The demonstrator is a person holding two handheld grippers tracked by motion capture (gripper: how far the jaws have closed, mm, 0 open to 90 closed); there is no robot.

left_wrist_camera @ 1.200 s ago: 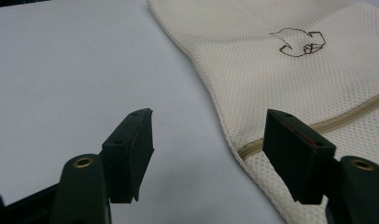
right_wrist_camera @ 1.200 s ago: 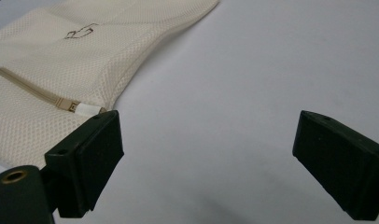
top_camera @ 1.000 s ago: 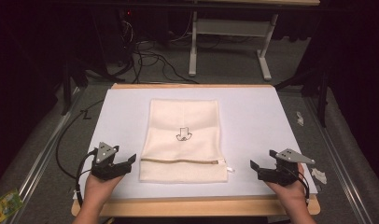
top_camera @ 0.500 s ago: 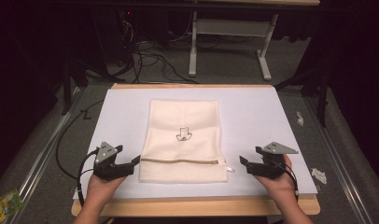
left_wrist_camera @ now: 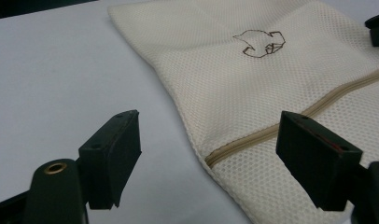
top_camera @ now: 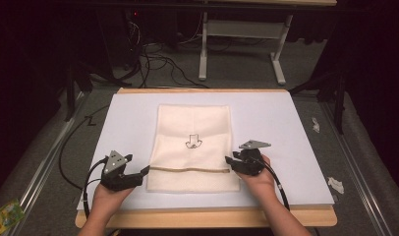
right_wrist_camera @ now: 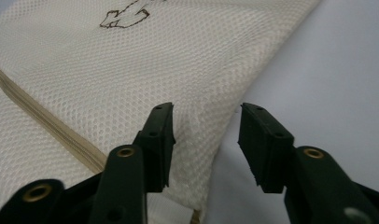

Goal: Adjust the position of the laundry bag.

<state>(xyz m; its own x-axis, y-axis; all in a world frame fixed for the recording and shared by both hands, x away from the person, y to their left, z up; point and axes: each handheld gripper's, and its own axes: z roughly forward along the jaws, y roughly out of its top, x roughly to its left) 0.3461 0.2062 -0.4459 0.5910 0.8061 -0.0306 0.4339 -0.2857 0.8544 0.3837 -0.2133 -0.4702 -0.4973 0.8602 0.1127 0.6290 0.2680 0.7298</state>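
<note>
A cream mesh bag (top_camera: 193,147) with a tan zipper (top_camera: 190,170) and a small dark logo (top_camera: 193,142) lies flat on the white table top (top_camera: 271,123). My left gripper (top_camera: 144,172) is open at the bag's left edge, level with the zipper; in the left gripper view its jaws straddle the zipper end (left_wrist_camera: 215,157) and the bag (left_wrist_camera: 271,79). My right gripper (top_camera: 228,161) is open at the bag's right edge, just above the zipper. In the right gripper view its jaws straddle that edge of the bag (right_wrist_camera: 131,70), with the zipper (right_wrist_camera: 43,119) to the left.
The white top rests on a wooden board (top_camera: 207,217) with its front edge near the person. Paper scraps (top_camera: 336,184) lie on the grey floor at right. Cables (top_camera: 153,59) and a white desk frame (top_camera: 237,34) stand beyond the far edge.
My right gripper has moved left from the table's right side to the bag's right edge. My left gripper has shifted slightly right toward the bag's left edge.
</note>
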